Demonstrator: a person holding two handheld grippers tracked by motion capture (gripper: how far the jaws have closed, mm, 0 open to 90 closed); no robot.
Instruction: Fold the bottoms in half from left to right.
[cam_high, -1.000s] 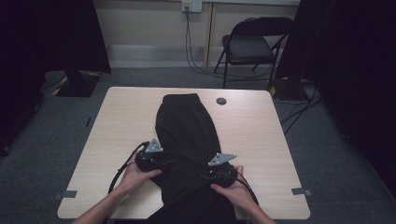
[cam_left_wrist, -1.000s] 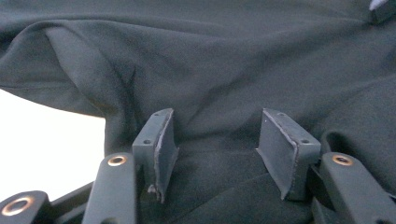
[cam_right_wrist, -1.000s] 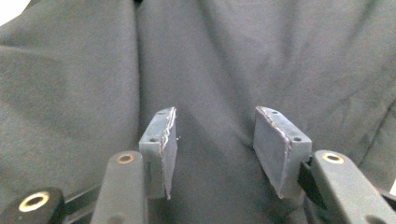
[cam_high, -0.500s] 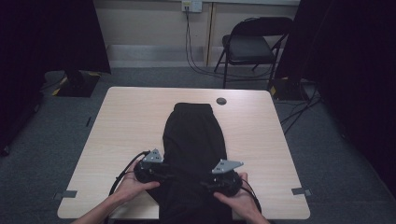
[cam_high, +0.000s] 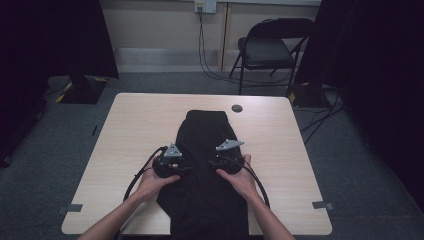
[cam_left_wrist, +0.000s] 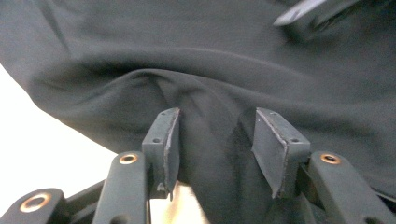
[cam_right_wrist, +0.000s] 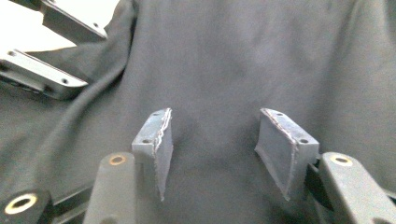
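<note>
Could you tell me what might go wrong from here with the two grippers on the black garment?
The left gripper has a fold of the black garment between open jaws; closing could catch only the top layer. The right gripper has flat cloth between its open jaws, so it may grab nothing. The garment hangs over the table edge nearest the person and could slide off.

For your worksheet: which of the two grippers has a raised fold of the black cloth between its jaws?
The left gripper: a ridge of the cloth rises between its jaws. Under the right gripper the cloth lies flat, with open space between the jaws.
</note>
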